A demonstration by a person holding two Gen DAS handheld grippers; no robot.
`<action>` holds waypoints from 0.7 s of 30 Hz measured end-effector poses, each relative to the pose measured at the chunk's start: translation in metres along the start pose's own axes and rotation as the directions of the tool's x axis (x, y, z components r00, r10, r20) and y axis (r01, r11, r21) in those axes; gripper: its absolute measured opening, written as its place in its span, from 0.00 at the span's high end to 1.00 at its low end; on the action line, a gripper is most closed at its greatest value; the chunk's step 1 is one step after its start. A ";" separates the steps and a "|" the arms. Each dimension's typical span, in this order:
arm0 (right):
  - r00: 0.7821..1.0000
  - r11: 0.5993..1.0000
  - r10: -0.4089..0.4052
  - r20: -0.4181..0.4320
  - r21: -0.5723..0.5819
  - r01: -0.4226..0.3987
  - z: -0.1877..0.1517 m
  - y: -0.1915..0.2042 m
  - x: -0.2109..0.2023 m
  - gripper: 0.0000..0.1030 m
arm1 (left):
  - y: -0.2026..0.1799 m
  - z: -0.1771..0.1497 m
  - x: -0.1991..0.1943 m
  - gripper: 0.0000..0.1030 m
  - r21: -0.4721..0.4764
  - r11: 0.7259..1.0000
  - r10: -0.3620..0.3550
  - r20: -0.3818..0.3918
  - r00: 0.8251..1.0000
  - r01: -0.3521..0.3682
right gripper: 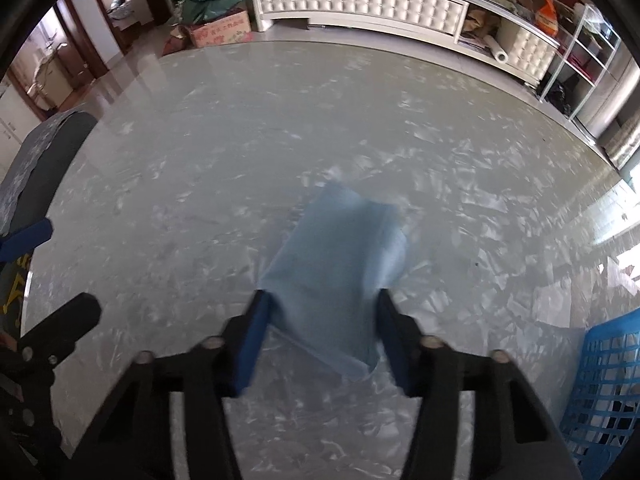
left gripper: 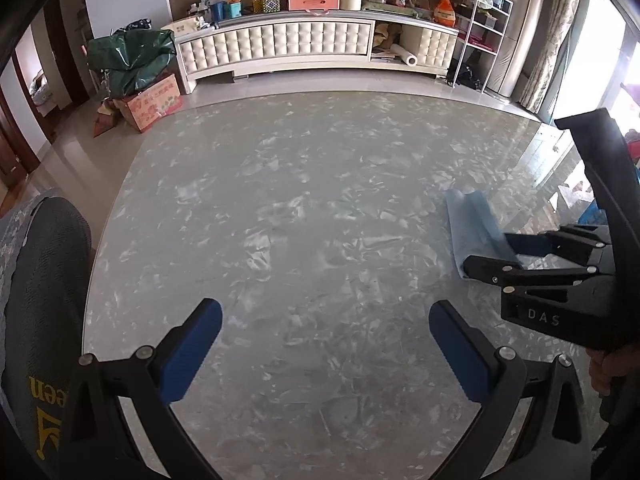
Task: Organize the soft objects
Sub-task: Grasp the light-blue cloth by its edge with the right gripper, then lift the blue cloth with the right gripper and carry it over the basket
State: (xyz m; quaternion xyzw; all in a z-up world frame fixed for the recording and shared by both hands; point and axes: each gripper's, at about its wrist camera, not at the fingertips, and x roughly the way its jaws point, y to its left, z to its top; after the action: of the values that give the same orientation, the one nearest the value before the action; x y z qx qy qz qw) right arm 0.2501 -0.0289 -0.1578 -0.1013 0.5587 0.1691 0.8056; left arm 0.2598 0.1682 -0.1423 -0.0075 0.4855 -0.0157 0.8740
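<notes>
Blue cloth (right gripper: pixel 332 280) between right gripper (right gripper: pixel 320 344) pads (touching).

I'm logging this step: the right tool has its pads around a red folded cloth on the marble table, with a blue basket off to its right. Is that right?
One thing is off: the folded cloth is light blue, not red. The right wrist view shows it between the pads of the right tool on the marble table, and the blue basket is indeed at the right.
</notes>
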 end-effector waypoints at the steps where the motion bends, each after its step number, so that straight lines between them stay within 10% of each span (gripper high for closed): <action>1: 1.000 1.000 0.003 0.001 -0.007 -0.003 -0.001 0.002 -0.001 0.64 | 0.001 0.000 0.000 0.00 -0.003 1.000 -0.003 0.001 1.000 0.003; 6: 0.999 0.999 0.041 0.004 -0.008 -0.041 -0.003 0.004 0.002 0.87 | 0.002 0.000 -0.004 0.00 -0.018 1.000 0.001 0.011 1.000 0.000; 21: 0.993 0.996 0.082 0.088 -0.032 -0.079 -0.028 0.004 -0.067 0.90 | -0.017 -0.005 -0.040 0.00 -0.020 1.000 0.015 0.060 0.998 -0.014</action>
State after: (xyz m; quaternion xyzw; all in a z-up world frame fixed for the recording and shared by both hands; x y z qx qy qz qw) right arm 0.2026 -0.0459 -0.1047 -0.0825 0.5233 0.2137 0.8208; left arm 0.2338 0.1522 -0.1101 -0.0132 0.4591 -0.0043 0.8883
